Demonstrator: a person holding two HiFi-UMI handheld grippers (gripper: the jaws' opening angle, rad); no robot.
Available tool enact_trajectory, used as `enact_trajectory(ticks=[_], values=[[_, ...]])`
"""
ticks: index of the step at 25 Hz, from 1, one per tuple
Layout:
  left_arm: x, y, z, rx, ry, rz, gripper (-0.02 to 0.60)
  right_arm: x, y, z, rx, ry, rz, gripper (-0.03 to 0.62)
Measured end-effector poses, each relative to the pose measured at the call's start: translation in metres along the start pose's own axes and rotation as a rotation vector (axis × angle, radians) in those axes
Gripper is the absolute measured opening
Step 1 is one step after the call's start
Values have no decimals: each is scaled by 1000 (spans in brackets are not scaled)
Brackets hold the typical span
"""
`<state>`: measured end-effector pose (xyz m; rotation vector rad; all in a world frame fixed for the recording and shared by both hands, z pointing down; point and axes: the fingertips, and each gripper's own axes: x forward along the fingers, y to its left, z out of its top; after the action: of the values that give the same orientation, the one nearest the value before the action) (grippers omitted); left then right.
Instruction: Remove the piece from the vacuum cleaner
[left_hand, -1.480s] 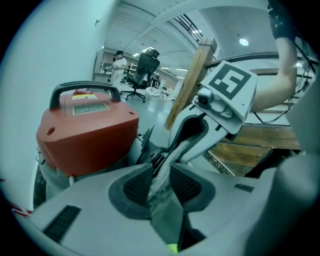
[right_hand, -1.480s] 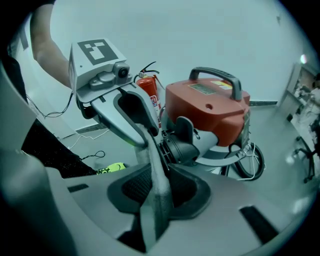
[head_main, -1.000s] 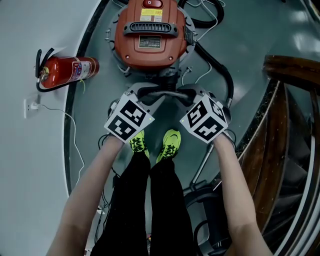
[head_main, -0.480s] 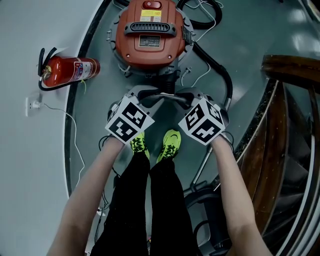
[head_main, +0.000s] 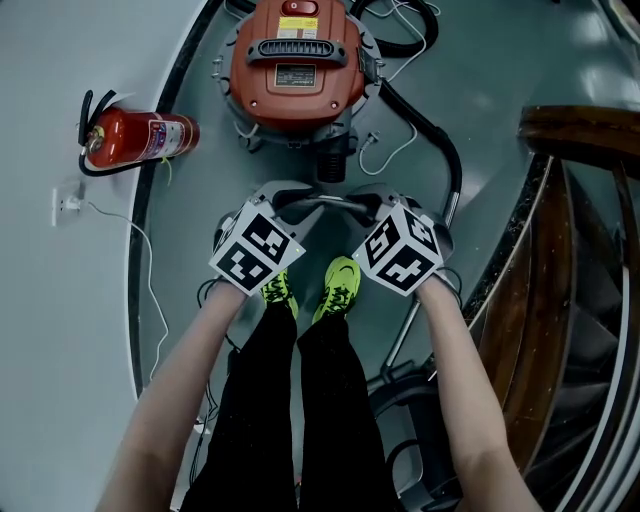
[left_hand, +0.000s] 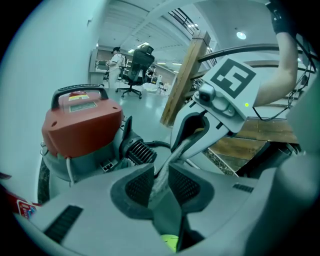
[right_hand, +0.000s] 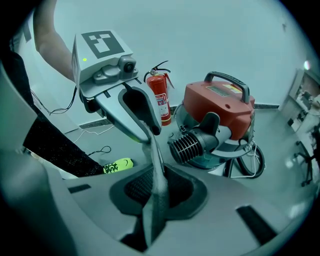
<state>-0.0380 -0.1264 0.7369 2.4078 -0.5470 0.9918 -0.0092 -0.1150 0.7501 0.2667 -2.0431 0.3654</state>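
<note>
The red-topped vacuum cleaner (head_main: 298, 60) stands on the grey floor ahead of me, its black ribbed outlet (head_main: 333, 160) facing me. A thin grey curved piece (head_main: 320, 200) hangs clear of that outlet, held between both grippers. My left gripper (head_main: 285, 202) is shut on its left end, and the strip (left_hand: 161, 181) sits pinched between the pads. My right gripper (head_main: 365, 204) is shut on the other end (right_hand: 158, 186). Each gripper view shows the other gripper, the right one (left_hand: 220, 95) and the left one (right_hand: 107, 65), with the vacuum (left_hand: 82, 127) (right_hand: 220, 112) behind.
A red fire extinguisher (head_main: 140, 138) lies left of the vacuum by the white wall. A black hose (head_main: 440, 140) curves from the vacuum to the right. A wooden stair rail (head_main: 580, 130) is at the right. My yellow shoes (head_main: 340, 285) are directly below the grippers.
Both grippers and the grey piece have drawn back from the vacuum toward me. A gap has opened and the black outlet now shows.
</note>
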Motion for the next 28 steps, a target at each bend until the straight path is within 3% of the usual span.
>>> enact_trajectory(ticks=[16,28], values=[[-21,-59,-34,-3,26,-6,94,-11,68,-21,-13,-6,30,58],[-9,-84,-70,-24,47,-10,93,8,98,-45,-28,-6,26,58]])
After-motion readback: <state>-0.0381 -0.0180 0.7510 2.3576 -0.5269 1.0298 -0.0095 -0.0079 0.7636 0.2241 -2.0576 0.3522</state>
